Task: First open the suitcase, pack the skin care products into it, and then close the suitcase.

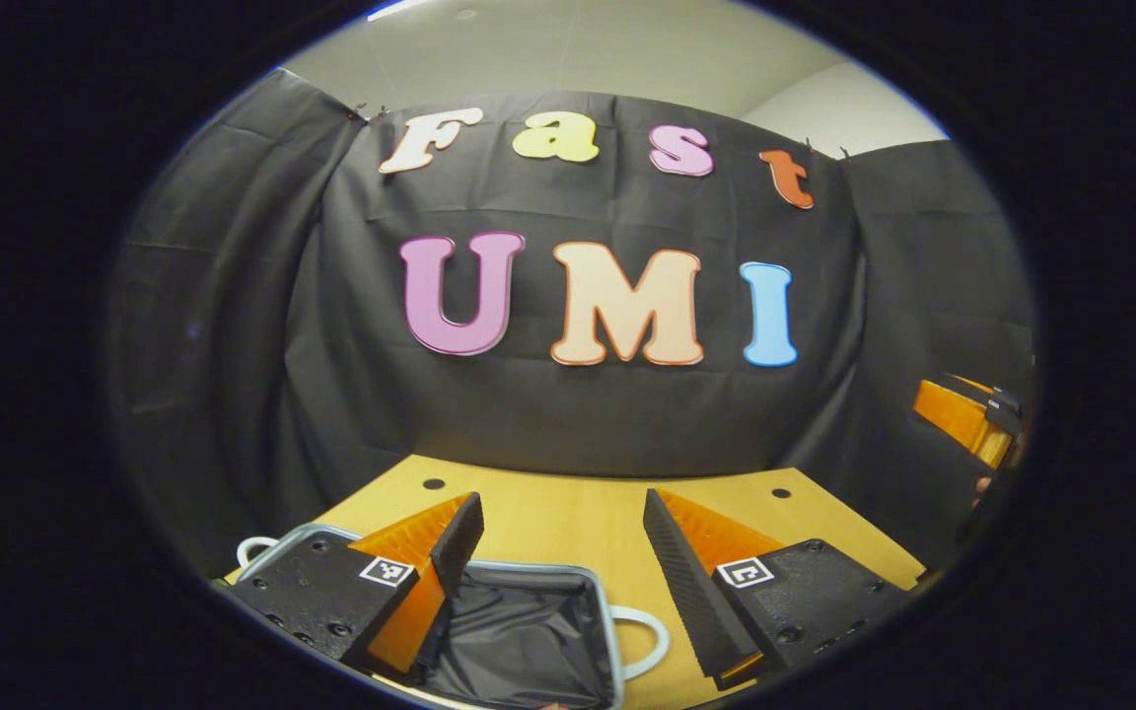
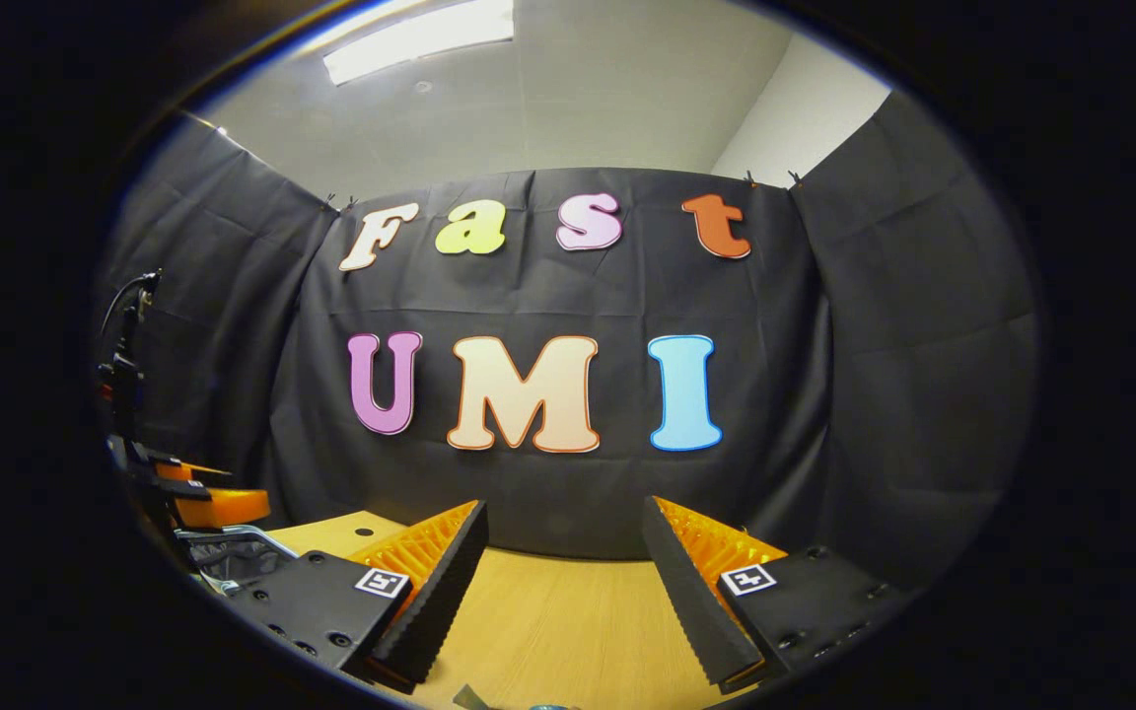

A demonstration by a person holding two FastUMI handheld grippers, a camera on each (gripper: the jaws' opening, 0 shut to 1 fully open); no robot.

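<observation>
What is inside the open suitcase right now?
The suitcase shows dark crumpled lining, no products visible. The left gripper hides its near left corner; its front lies below the view.

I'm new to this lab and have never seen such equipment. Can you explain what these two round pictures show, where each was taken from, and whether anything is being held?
There is no robot arm here: a person carries a two-finger gripper in each hand, and a fisheye camera rides on each.

The left gripper view looks along the left gripper, open and empty, over an open suitcase with a silver rim and dark lining on a light wooden table. At its right edge the other gripper shows.

The right gripper view looks along the right gripper, also open and holding nothing, above the same table. The left gripper and the suitcase's edge show at its left.
</observation>
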